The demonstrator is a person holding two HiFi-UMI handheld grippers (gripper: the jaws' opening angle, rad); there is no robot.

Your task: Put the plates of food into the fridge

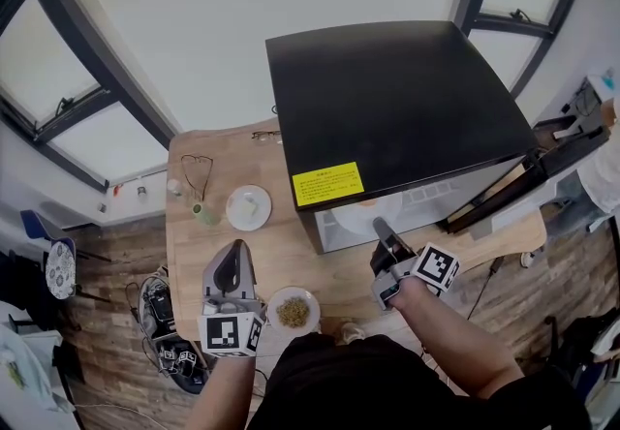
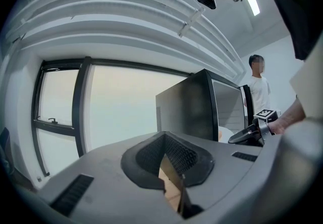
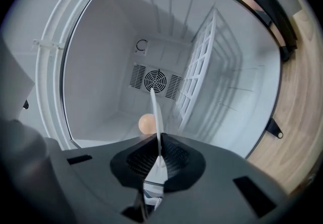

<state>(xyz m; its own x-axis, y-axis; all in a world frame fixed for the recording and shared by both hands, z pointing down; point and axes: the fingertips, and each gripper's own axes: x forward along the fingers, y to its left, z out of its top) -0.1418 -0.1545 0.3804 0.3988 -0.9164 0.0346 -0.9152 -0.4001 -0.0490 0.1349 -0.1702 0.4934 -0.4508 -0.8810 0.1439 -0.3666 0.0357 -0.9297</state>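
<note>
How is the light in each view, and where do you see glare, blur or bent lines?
Head view: the windows are blown out to white and their frames bend. Left gripper view: the fridge stands dark against a bright window. Right gripper view: soft even light inside the fridge, black corners.

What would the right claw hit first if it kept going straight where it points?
Probably nothing near: the right claw, shut on a plate, points into the open fridge. The way looks free up to the fan vent on the back wall; the wire shelf stands aside. Depth is unclear.
</note>
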